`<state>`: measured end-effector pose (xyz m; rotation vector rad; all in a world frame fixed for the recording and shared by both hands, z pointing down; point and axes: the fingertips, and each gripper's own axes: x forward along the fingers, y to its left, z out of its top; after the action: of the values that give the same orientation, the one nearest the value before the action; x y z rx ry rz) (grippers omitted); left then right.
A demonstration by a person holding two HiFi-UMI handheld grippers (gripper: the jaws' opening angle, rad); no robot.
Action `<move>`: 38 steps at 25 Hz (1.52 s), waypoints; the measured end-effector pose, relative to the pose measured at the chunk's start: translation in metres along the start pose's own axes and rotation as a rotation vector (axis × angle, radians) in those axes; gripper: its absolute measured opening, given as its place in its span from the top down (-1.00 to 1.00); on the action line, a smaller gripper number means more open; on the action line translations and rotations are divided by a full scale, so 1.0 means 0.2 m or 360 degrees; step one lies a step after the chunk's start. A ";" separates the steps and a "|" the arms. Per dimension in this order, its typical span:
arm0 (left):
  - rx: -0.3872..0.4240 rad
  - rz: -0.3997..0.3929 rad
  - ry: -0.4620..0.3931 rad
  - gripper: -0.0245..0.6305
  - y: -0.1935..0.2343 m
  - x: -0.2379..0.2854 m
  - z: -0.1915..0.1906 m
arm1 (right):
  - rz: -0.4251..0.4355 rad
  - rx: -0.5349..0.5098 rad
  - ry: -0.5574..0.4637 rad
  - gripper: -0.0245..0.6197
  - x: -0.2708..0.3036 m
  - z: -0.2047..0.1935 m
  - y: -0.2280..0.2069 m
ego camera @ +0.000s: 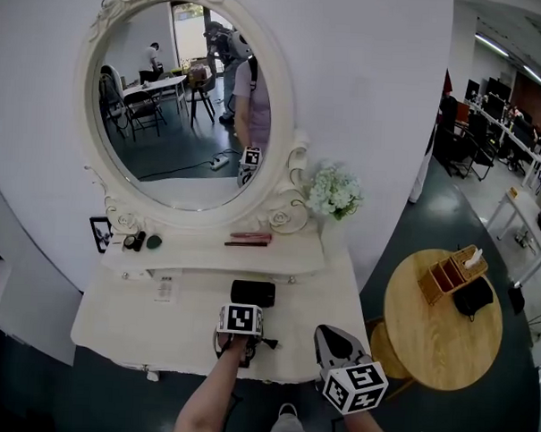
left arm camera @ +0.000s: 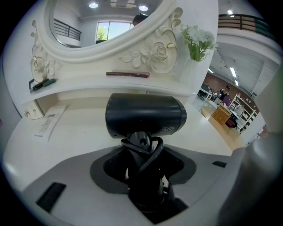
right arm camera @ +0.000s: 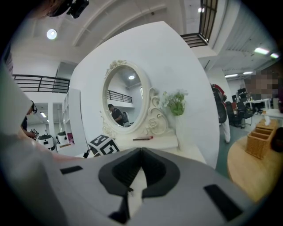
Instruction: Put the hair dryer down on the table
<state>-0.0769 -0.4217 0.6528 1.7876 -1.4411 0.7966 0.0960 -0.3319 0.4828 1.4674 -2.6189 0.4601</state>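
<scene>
The black hair dryer lies across the middle of the white vanity table. Its barrel points sideways, and the frames do not show whether it rests on the tabletop. Its handle, with the cord looped round it, runs back between the jaws of my left gripper, which is shut on it. My right gripper hovers at the table's front right edge. Its jaws meet at the tip with nothing between them.
An oval white mirror stands on a raised shelf that carries a brown stick and small dark items. White flowers stand at the right. A paper card lies left of the dryer. A round wooden table holds a box organizer.
</scene>
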 end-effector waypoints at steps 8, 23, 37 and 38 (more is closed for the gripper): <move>-0.0029 -0.0002 0.0087 0.32 0.01 0.04 -0.02 | 0.0017 0.0013 0.0008 0.91 0.01 0.00 0.01; -0.0014 -0.0010 0.0181 0.31 0.00 0.07 -0.04 | 0.0029 0.0010 0.0023 0.91 0.04 0.00 0.05; -0.0111 -0.0090 -0.0176 0.17 0.02 -0.15 0.14 | 0.0086 0.0019 0.0027 0.91 0.06 -0.01 0.12; -0.0111 -0.0099 -0.0220 0.19 0.02 -0.18 0.16 | 0.0092 0.0018 0.0029 0.91 0.06 -0.01 0.12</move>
<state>-0.0876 -0.4283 0.6059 1.8556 -1.4747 0.5937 0.0684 -0.3299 0.4821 1.3868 -2.6550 0.4927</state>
